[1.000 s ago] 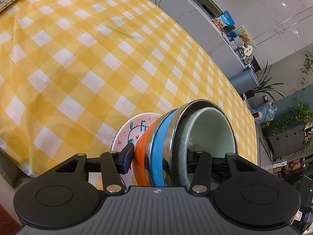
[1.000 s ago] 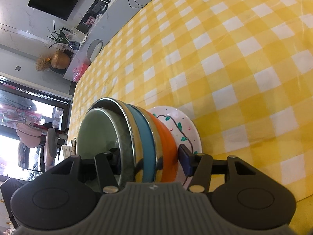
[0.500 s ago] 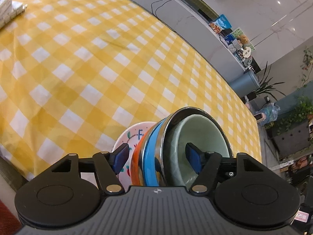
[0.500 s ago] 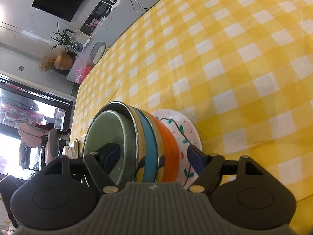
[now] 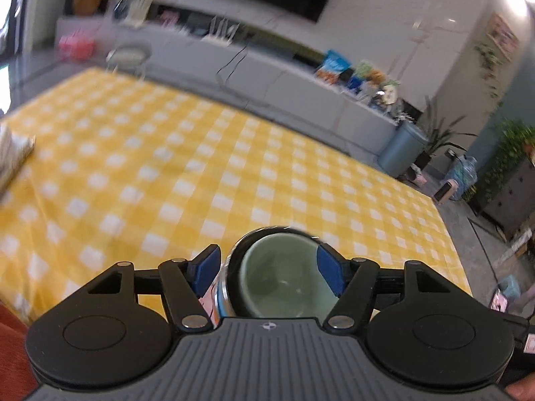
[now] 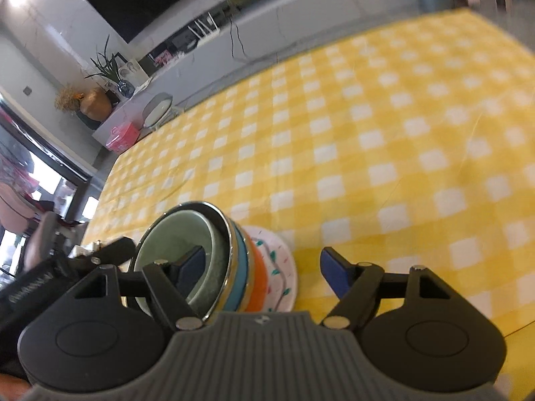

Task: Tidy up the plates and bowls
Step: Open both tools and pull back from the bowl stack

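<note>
A stack of bowls stands on the yellow checked tablecloth (image 5: 234, 173): a pale green bowl (image 5: 281, 277) sits inside a steel bowl (image 6: 220, 224), then a blue bowl (image 6: 241, 267) and an orange bowl (image 6: 260, 277), all on a white painted plate (image 6: 284, 267). My left gripper (image 5: 267, 264) hovers open above the stack, its blue pads (image 5: 207, 264) off the rims. My right gripper (image 6: 264, 267) is open too, one pad over the green bowl (image 6: 180, 244) and the other out past the plate, touching nothing. Both views are blurred.
A pile of papers (image 5: 13, 153) lies at the table's left edge. Beyond the far edge stand a chair (image 5: 128, 56), a long grey cabinet (image 5: 267, 77) and a blue bin (image 5: 401, 150). The left gripper's black body (image 6: 50, 280) shows beside the stack.
Both grippers opened and let go of the stack's rims, then rose and rolled towards level. The stack stays on the cloth, and more of the room shows.
</note>
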{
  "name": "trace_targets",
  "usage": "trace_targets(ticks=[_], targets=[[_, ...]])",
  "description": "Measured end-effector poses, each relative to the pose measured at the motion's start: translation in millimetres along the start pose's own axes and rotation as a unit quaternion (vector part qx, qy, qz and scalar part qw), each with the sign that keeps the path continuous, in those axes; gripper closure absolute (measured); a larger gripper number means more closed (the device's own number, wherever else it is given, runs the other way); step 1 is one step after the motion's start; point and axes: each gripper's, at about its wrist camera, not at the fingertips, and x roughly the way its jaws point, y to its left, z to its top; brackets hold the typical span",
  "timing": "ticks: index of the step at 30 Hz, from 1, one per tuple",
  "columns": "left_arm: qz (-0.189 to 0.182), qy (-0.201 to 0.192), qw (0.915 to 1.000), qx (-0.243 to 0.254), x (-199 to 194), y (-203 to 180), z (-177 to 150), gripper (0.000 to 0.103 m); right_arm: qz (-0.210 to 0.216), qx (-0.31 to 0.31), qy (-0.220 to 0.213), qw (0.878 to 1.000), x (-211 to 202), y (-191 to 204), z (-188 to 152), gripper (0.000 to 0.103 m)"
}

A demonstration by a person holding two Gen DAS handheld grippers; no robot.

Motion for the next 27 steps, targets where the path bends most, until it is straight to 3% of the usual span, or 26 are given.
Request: trace_targets(ticks=[9,13,19,23,27], targets=[[-0.006,-0.076,0.9900,0.119,-48.3,-44.3,-17.8,0.027,-0.038,-0.095,-0.083,0.991,-56.3,11.6,-16.7,0.024],[-0.002,-0.087,0.9854,0.146,-62.7,-55.0,-32.0,0.027,-0.051,-0.135,-0.111,0.983,-79.2,12.0,-31.7,0.022],[0.045,-0.109,0.9750,0.188,-76.7,-66.4,-54.9,0.027,-0.065,-0.153,-0.131,0.977,-102.0,4.1,-58.0,0.021],[0.055,-0.103,0.9724,0.202,-80.6,-71.5,-67.8,0.026,-0.074,-0.157,-0.147,0.974,-110.7,2.6,-73.8,0.019],[0.058,-0.060,0.9750,0.206,-71.8,-67.5,-80.9,0.026,-0.077,-0.157,-0.157,0.972,-113.8,2.9,-86.8,0.018]])
